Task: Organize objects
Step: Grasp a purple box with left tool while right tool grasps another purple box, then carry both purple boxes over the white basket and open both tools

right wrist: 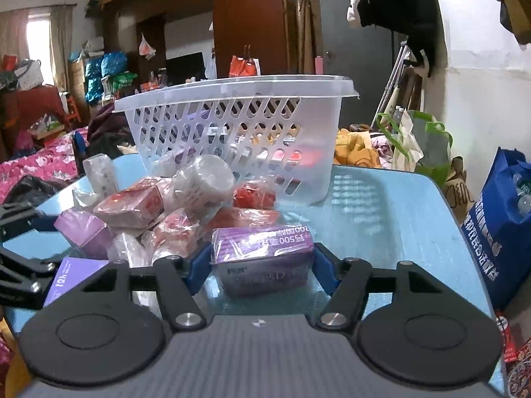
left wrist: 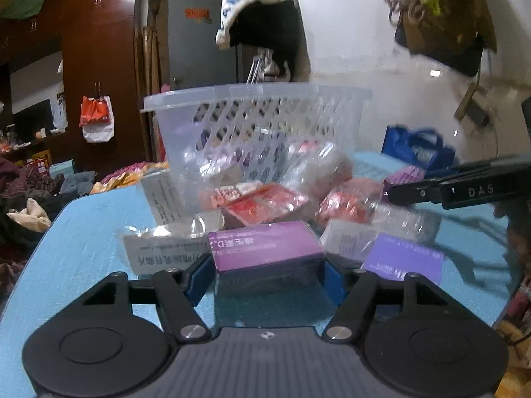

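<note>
My left gripper (left wrist: 265,275) is shut on a purple box (left wrist: 265,248) that lies on the blue table (left wrist: 83,232), a blue pad against each end. My right gripper (right wrist: 260,272) is likewise shut on a plastic-wrapped purple box (right wrist: 262,245), both pads touching its sides. Behind both boxes lies a pile of red packets (right wrist: 132,209), more purple boxes (left wrist: 405,258) and a white bottle (right wrist: 202,179) in clear wrap. A clear slotted plastic basket (right wrist: 232,89) stands behind the pile, with some items showing through its wall. In the left wrist view the right gripper's black fingers (left wrist: 458,189) reach in from the right.
A blue shopping bag (right wrist: 504,232) stands off the table's right edge. Green and white bags (right wrist: 421,146) sit behind it by the wall. Clothes hang overhead (right wrist: 398,0). A bed with a floral cover (right wrist: 43,165) and a dark wardrobe lie to the left.
</note>
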`<state>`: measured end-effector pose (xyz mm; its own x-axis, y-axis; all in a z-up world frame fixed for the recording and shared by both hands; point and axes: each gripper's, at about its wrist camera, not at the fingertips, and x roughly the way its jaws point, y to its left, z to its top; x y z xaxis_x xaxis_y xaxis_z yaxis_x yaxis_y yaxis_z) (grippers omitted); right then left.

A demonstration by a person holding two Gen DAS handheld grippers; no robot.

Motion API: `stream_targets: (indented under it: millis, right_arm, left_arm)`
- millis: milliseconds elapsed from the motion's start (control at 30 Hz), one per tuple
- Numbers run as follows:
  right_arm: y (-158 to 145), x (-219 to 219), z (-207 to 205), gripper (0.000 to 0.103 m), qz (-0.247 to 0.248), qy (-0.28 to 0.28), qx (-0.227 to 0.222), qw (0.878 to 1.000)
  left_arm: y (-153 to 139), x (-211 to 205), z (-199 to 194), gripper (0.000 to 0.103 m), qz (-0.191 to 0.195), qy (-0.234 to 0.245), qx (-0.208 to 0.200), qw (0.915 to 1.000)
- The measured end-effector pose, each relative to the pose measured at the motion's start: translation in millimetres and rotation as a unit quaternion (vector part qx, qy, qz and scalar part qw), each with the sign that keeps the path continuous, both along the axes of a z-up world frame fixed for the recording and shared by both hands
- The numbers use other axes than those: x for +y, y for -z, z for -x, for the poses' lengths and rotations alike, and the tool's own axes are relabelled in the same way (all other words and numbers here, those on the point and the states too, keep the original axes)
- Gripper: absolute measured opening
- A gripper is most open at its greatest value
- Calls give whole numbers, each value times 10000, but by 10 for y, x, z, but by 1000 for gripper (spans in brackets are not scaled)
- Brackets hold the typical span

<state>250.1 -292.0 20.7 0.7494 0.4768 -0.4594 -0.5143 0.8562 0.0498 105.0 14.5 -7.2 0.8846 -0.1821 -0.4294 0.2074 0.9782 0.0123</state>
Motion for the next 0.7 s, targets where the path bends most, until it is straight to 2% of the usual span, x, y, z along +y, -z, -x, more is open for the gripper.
stream_targets:
  millis: [200, 333, 533, 700]
  right_arm:
    - [-10, -225, 206, 66, -689, 75, -596, 9958]
    - [-15, -233, 276, 66, -753, 180, -836, 9935]
    - [-17, -242, 349, 66, -783, 178, -1194, 9896]
    - [-21, -223, 446, 66, -772, 249, -1571, 9842]
  left_arm:
    - [-12, 93, 237, 71, 95, -10, -777, 9969]
    - [-75, 198, 354, 71, 271, -29, -1189, 9925]
    - [-154, 332, 414, 71, 539, -35, -1532, 9867]
    - [-242, 453, 432, 71, 753, -74, -1610, 9840]
